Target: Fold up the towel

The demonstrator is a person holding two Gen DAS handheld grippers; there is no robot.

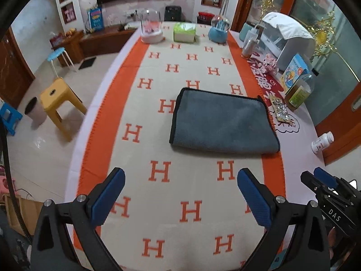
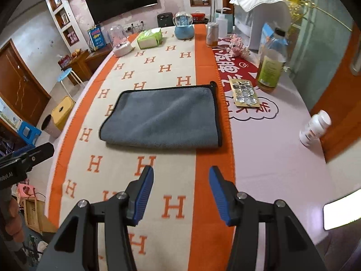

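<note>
On the counter (image 1: 300, 140), spread with a cream cloth bordered in orange and printed with orange H letters (image 1: 162, 171), lay the grey plush towel with black piped edging (image 1: 222, 122). It was found already doubled, with a rounded fold along its near edge and the piped edges showing at the far side and both ends. Its long axis ran left to right across both views, square to the line of approach.

The left claw (image 1: 180, 192) was held above the cloth with its blue-padded fingers well apart and nothing between them. The right claw (image 2: 180, 189) was likewise parted and empty, positioned over the boundary between the cream field and the orange border. Neither touched the towel.

The towel lay ahead of both claws. From the left claw it sat forward and somewhat to the right; from the right claw it sat forward and somewhat to the left, its right end (image 2: 216, 115) nearly in line with that claw. In my judgement the right claw was the nearer to that end, and the left claw the better placed for the left end (image 1: 174, 117).

A further fold, if intended, would probably carry one short end across to the other.

A silver foil blister pack on card (image 2: 246, 94) lay near the towel's right end, apart from it. A white pill bottle (image 2: 314, 127) lay on its side further right.
</note>
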